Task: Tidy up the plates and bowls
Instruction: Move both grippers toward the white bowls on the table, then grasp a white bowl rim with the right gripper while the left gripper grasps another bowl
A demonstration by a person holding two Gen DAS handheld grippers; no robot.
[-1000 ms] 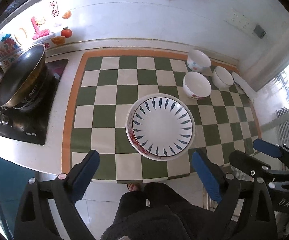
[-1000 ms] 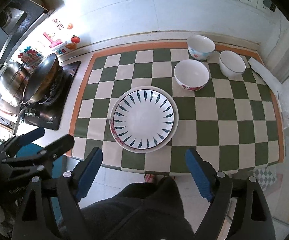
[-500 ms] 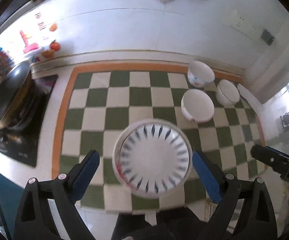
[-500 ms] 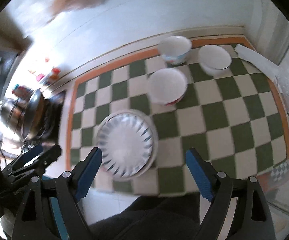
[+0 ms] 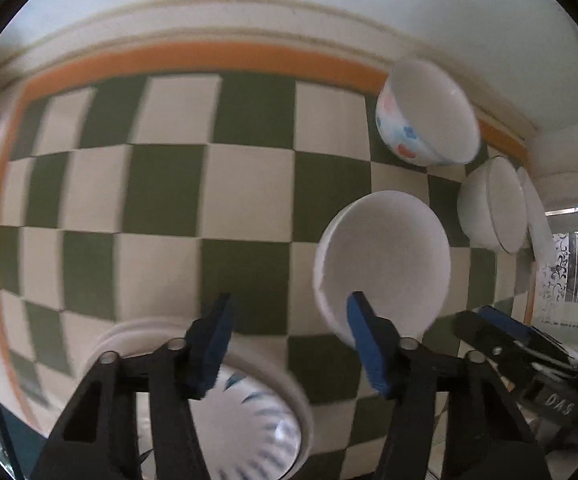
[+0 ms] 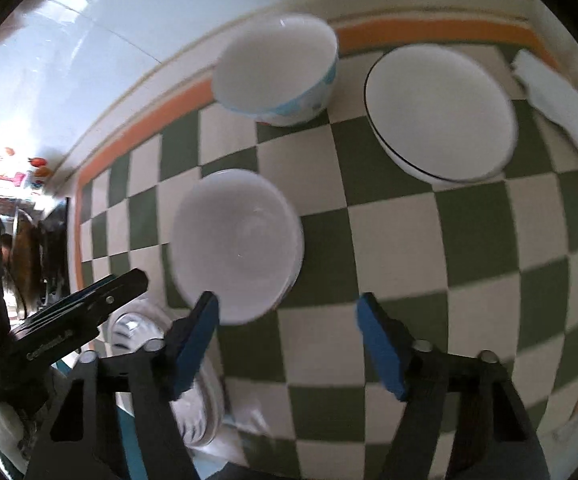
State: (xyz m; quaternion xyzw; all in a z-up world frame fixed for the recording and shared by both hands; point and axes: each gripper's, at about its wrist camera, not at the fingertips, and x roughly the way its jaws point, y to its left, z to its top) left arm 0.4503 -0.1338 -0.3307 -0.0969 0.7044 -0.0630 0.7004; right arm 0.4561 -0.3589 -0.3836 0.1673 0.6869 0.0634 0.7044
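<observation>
Three white bowls stand on the green-and-cream checked mat (image 5: pixel 169 184). The nearest bowl (image 5: pixel 385 264) (image 6: pixel 237 240) is plain inside. Behind it are a flower-patterned bowl (image 5: pixel 425 116) (image 6: pixel 277 68) and a dark-rimmed bowl (image 5: pixel 493 208) (image 6: pixel 437 116). A stack of plates with blue petal marks (image 5: pixel 257 420) (image 6: pixel 193 400) lies at the near edge. My left gripper (image 5: pixel 289 340) hovers low, jaws closing, its right finger over the nearest bowl's near-left rim. My right gripper (image 6: pixel 289 344) is also closing, its left finger over that bowl's near rim. No pad presses on anything.
A folded white cloth (image 6: pixel 557 112) lies at the mat's far right corner. A stove with a pan (image 6: pixel 29 248) stands to the left. A tiled wall runs close behind the bowls.
Both grippers have dropped and moved forward from above the counter edge to just over the nearest bowl. Both pairs of jaws have narrowed. The plate stack now sits at the bottom of the views.
</observation>
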